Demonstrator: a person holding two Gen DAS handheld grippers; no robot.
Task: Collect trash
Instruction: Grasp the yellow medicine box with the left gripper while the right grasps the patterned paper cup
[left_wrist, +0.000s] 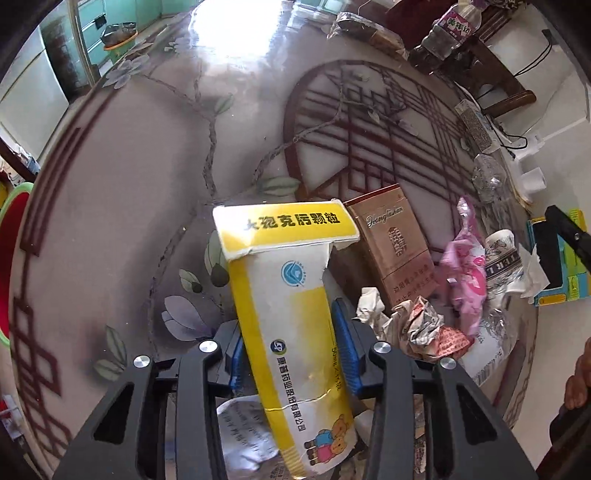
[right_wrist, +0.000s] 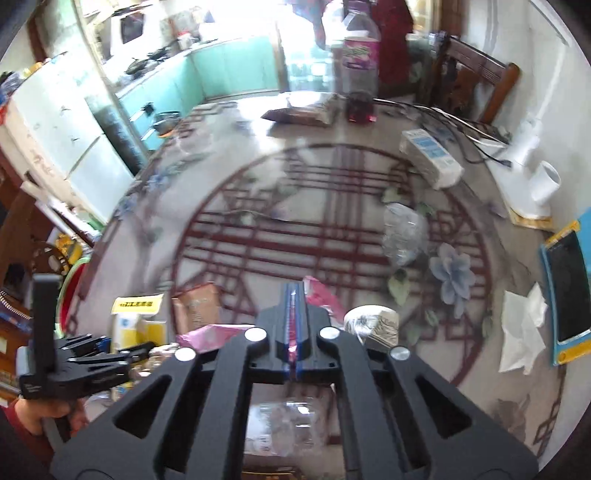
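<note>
My left gripper (left_wrist: 291, 354) clamps the yellow-and-white medicine box (left_wrist: 291, 314) mid-body above the glass table (left_wrist: 110, 184); light cardboard, easily crushed, so grip its flat faces. My right gripper (right_wrist: 294, 325) is closed, apparently pinching a pink wrapper (right_wrist: 210, 338), thin and slippery.

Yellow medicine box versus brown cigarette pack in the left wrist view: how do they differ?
The yellow medicine box is clamped in the left gripper; the brown cigarette pack lies free on the table. The medicine box is yellow and white with cartoon bears and an open flap; the cigarette pack is plain brown and closed. Both are cardboard boxes.
</note>
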